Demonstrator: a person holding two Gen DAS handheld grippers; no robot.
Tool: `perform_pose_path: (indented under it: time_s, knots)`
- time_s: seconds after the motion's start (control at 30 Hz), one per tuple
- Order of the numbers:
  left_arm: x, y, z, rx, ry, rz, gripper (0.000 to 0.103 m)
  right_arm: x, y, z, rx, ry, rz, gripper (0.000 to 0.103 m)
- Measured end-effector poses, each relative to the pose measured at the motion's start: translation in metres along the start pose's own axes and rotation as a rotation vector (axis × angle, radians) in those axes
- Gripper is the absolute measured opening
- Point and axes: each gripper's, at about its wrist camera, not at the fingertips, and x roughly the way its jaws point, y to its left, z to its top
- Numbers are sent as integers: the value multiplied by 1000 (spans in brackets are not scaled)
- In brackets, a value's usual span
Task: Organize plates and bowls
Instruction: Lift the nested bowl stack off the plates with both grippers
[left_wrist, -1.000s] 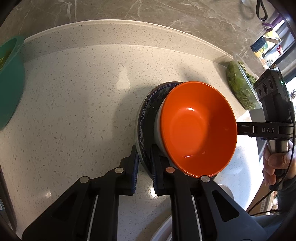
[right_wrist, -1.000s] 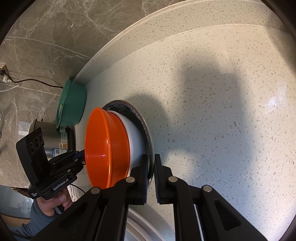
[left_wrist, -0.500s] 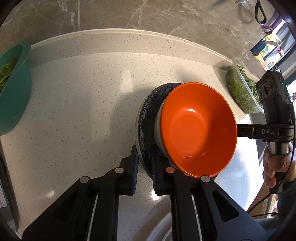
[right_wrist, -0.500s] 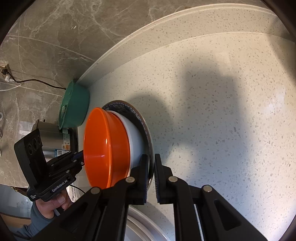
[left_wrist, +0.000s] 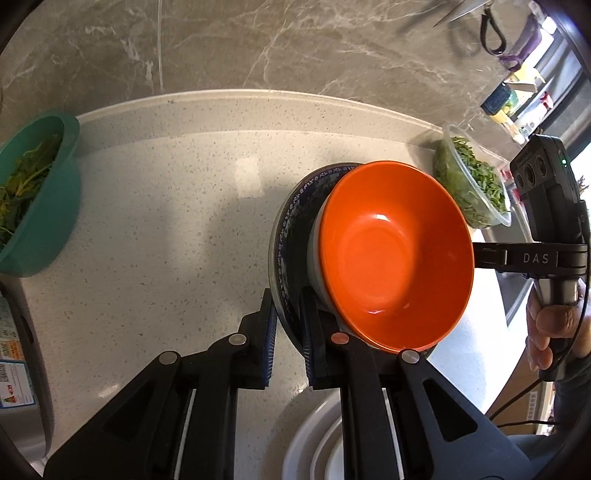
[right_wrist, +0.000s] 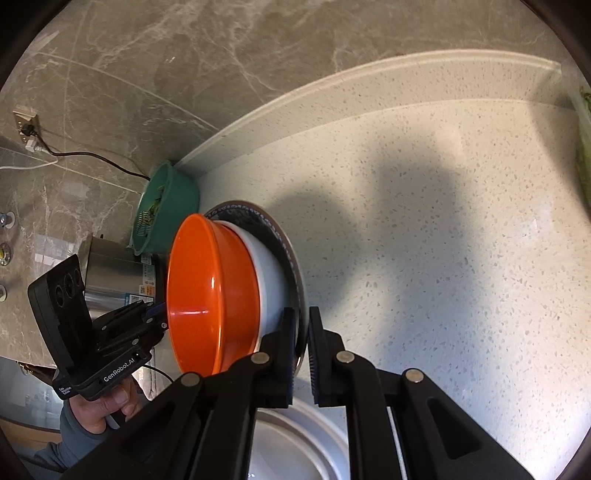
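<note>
both grippers, left (left_wrist: 286, 325) and right (right_wrist: 302, 350), pinch opposite rims of a blue-patterned ceramic plate (left_wrist: 291, 221) bearing a white bowl (right_wrist: 267, 280) and glossy orange bowl (left_wrist: 395, 254); the stack hangs level between them above the speckled white counter (left_wrist: 166, 229).

Left gripper (left_wrist: 287, 332): fingers closed to a narrow gap, clamped on a rim at 12 o'clock. Right gripper (right_wrist: 302, 350): same narrow clamp, its handle held by the right hand (left_wrist: 550, 332) at 3 o'clock.

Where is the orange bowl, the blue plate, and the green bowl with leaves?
orange bowl (left_wrist: 391, 254): left wrist view, its inside bottom.
blue plate (left_wrist: 291, 218): left wrist view, its patterned rim.
green bowl (left_wrist: 48, 218): left wrist view, its outer wall.
</note>
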Motion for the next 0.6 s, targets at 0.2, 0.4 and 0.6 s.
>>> perform_pose_path:
  time_s: [0.2,0.4,0.6]
  knots:
    - [-28,-8,-10,24,-3,-16,11,-18,20,-14,-9,-6,-17,11]
    - [-62,-19,-37,46,-3,-50,11,-37,38,-43,3,-14,-27,11]
    - [-84,-34,-76,61,28,-96,10,-54,42,-88,45,-9,-38,11]
